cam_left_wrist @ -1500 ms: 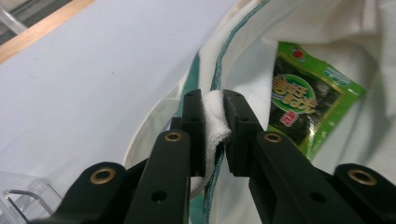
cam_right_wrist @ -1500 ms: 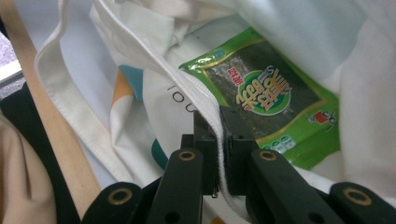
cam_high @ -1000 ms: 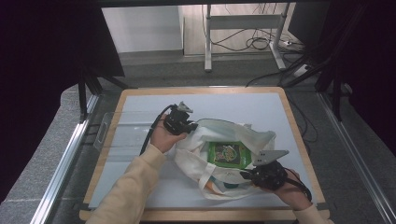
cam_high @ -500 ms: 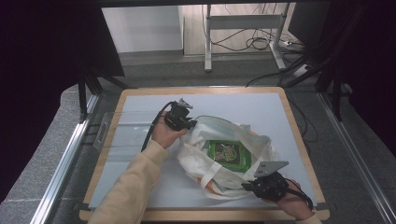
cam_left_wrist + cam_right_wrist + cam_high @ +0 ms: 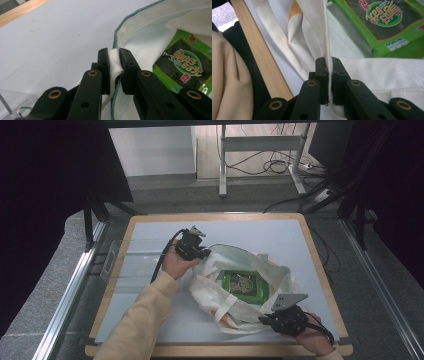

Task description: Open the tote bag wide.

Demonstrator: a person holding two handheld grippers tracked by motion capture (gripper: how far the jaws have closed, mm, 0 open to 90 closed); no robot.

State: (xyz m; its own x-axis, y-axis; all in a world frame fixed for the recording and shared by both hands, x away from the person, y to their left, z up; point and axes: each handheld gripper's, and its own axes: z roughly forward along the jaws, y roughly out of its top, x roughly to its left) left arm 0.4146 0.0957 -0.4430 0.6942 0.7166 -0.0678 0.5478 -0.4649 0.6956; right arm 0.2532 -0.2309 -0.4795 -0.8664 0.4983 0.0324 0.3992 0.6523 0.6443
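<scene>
Fingers of the left gripper (image 5: 113,72) and right gripper (image 5: 328,80) are both clamped on the hem of the white cloth bag (image 5: 240,287), at opposite rims around the green seaweed packet (image 5: 246,285); limp, light fabric, so hold the stitched edge

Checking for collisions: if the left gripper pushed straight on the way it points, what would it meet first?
The left gripper is clamped on the white bag's rim, so more bag cloth comes first; beyond lies the green snack packet, probably, though depth is unclear.
</scene>
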